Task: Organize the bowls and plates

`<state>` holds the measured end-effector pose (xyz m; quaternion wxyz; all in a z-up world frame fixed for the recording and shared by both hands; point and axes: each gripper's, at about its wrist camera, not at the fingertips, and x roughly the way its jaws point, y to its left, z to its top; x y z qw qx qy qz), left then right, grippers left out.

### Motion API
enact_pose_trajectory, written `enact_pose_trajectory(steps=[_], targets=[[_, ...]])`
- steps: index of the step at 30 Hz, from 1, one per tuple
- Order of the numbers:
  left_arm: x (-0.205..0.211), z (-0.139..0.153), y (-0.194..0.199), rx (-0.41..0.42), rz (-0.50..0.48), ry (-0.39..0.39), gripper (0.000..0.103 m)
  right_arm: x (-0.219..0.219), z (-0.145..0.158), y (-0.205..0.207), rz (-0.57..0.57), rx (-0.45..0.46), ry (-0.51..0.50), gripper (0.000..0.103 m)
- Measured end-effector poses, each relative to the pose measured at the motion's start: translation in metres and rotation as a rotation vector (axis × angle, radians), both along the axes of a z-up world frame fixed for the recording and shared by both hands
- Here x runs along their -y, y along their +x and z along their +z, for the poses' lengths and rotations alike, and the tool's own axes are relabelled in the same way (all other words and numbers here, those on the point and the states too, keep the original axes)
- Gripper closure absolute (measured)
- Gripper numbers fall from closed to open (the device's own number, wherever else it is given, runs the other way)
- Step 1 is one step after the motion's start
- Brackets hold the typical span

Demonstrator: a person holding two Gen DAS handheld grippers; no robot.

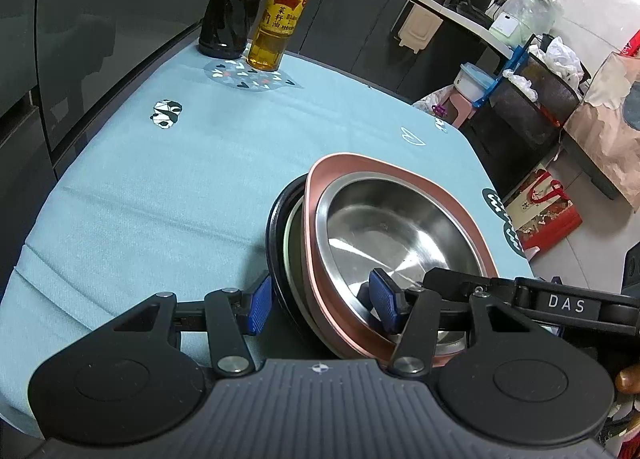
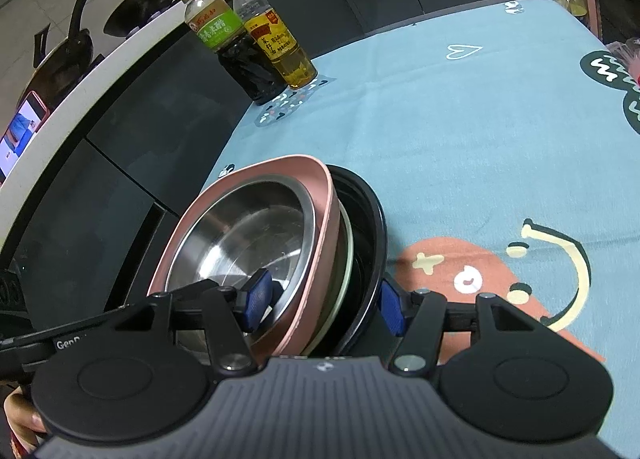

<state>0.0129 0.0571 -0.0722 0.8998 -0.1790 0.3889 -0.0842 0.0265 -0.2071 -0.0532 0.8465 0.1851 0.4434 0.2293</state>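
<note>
A stack of dishes sits tilted over the blue tablecloth: a steel bowl [image 1: 396, 231] inside a pink bowl [image 1: 400, 167], over a pale-rimmed plate [image 1: 289, 243] and a black bowl [image 1: 274, 227]. My left gripper [image 1: 322, 303] straddles the stack's near rims, one blue pad outside the black bowl, the other inside the steel bowl. In the right wrist view my right gripper [image 2: 326, 303] clamps the same stack: steel bowl [image 2: 248, 235], pink bowl [image 2: 320, 211], black bowl [image 2: 370, 219].
A dark vinegar bottle [image 1: 230, 7] and an oil bottle [image 1: 280, 15] stand at the table's far edge, also in the right wrist view [image 2: 240, 47]. The tablecloth [image 1: 160, 179] spreads left; the table edge and floor clutter [image 1: 540, 211] lie right.
</note>
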Motion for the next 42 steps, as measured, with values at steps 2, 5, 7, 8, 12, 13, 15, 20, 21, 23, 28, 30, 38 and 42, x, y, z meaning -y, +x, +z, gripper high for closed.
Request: enact_pose_trajectory(steps=[2,5,7,8,12,13,15,20,21,23,28,30,38,42], targets=[[0.0,0.001,0.002,-0.001,-0.001,0.002,0.054,0.0,0.0,0.001,-0.003,-0.001,0.002,0.065],[0.001,0.003,0.002,0.008,-0.003,0.004,0.054,0.001,0.0,0.001,-0.009,-0.006,0.008,0.065],[0.001,0.003,0.003,0.014,-0.005,0.004,0.054,0.002,0.001,0.0,-0.012,0.002,0.009,0.065],[0.001,0.004,0.004,0.015,-0.007,0.003,0.054,0.002,0.002,-0.001,-0.014,0.006,0.007,0.065],[0.002,0.005,0.011,0.008,-0.01,0.002,0.054,0.002,0.003,0.002,-0.019,0.002,-0.001,0.065],[0.002,0.006,0.012,0.012,-0.01,0.003,0.054,0.002,0.003,0.004,-0.02,0.001,-0.002,0.065],[0.002,0.007,0.015,0.024,-0.009,0.003,0.054,0.002,0.005,0.005,-0.023,0.01,-0.003,0.065],[0.0,0.006,0.027,0.023,-0.012,-0.002,0.054,-0.001,0.005,0.015,-0.022,0.014,-0.012,0.065],[0.0,0.005,0.03,0.026,-0.012,-0.001,0.054,-0.001,0.004,0.017,-0.022,0.015,-0.01,0.065],[0.001,0.005,0.035,0.025,-0.013,0.001,0.054,-0.001,0.003,0.022,-0.026,0.013,-0.007,0.065],[0.002,0.004,0.053,0.026,-0.026,-0.009,0.054,0.002,0.003,0.037,-0.039,0.012,-0.016,0.065],[0.003,0.005,0.061,0.028,-0.03,-0.01,0.054,0.003,0.004,0.044,-0.047,0.015,-0.019,0.065],[0.003,0.016,0.092,0.066,-0.038,-0.005,0.054,0.003,0.014,0.073,-0.069,0.032,-0.024,0.065],[0.0,0.019,0.107,0.073,-0.036,-0.012,0.054,0.001,0.019,0.088,-0.071,0.044,-0.041,0.065]])
